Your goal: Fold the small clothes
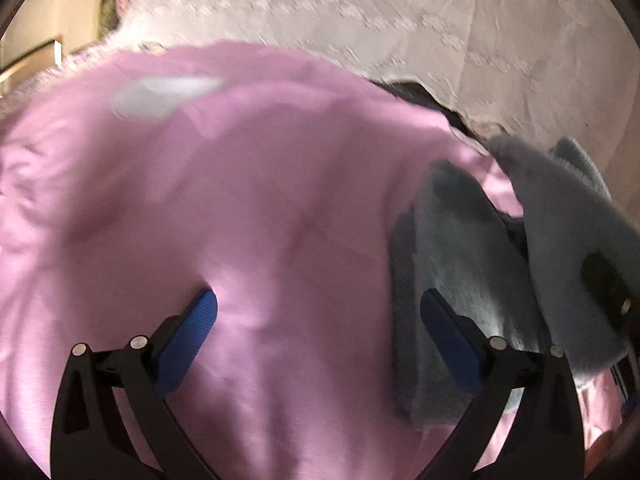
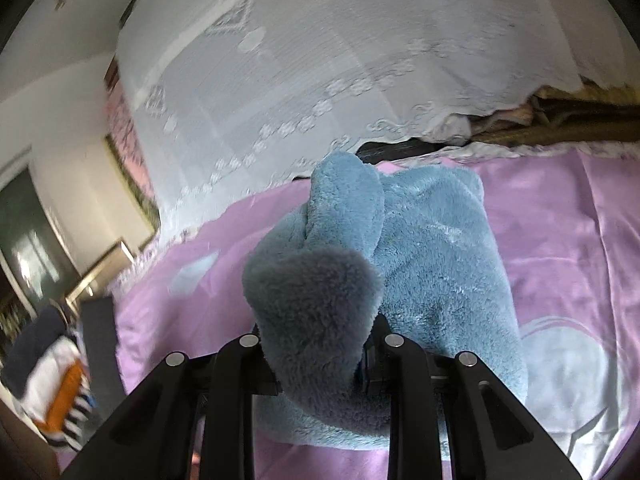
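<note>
A fluffy blue-grey fleece garment [image 2: 432, 248] lies on a pink sheet [image 2: 568, 216]. My right gripper [image 2: 320, 360] is shut on a fold of the fleece garment, which bulges up over the jaws and hides the fingertips. In the left wrist view the same garment [image 1: 460, 240] lies at the right, partly lifted, with part of the right gripper's black body [image 1: 604, 284] behind it. My left gripper [image 1: 320, 320] is open and empty over the pink sheet [image 1: 240, 200], its right blue pad [image 1: 448, 332] close to the garment's edge.
A white embroidered cover [image 2: 320, 60] lies beyond the pink sheet. A pile of clothes in white, orange and dark blue [image 2: 48, 380] sits at the lower left off the bed. Brown bedding [image 2: 580, 120] shows at the far right.
</note>
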The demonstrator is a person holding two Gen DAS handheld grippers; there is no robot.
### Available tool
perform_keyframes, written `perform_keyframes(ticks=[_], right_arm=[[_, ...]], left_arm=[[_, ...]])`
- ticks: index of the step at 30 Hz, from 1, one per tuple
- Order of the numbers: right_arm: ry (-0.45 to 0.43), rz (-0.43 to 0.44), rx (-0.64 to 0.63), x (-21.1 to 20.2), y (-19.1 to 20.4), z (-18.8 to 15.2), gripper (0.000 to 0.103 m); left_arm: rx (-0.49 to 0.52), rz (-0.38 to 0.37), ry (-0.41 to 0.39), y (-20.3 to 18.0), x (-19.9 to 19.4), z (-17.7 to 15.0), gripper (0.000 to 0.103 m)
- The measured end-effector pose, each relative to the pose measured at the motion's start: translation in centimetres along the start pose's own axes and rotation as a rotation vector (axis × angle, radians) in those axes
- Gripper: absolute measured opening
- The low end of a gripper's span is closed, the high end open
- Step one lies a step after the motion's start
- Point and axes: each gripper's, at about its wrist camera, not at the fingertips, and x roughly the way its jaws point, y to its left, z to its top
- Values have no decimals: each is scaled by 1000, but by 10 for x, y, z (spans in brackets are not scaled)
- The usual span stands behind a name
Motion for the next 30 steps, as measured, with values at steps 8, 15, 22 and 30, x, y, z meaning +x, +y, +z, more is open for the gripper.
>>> perform_keyframes(ticks=[8, 15, 22, 30], right_arm=[[80, -62, -230, 20, 37, -26, 26], [145, -99, -412, 32, 61, -46, 46], [184, -14, -539, 17, 83, -60, 70], [139, 187, -428, -38, 57, -18, 69]], left_arm=[[-144, 29, 11, 39, -1, 11, 98], [-129, 42, 10, 37, -1, 10, 99], [-152, 3, 20, 43, -3, 14, 98], [-145, -86, -52, 38, -34, 19, 98]])
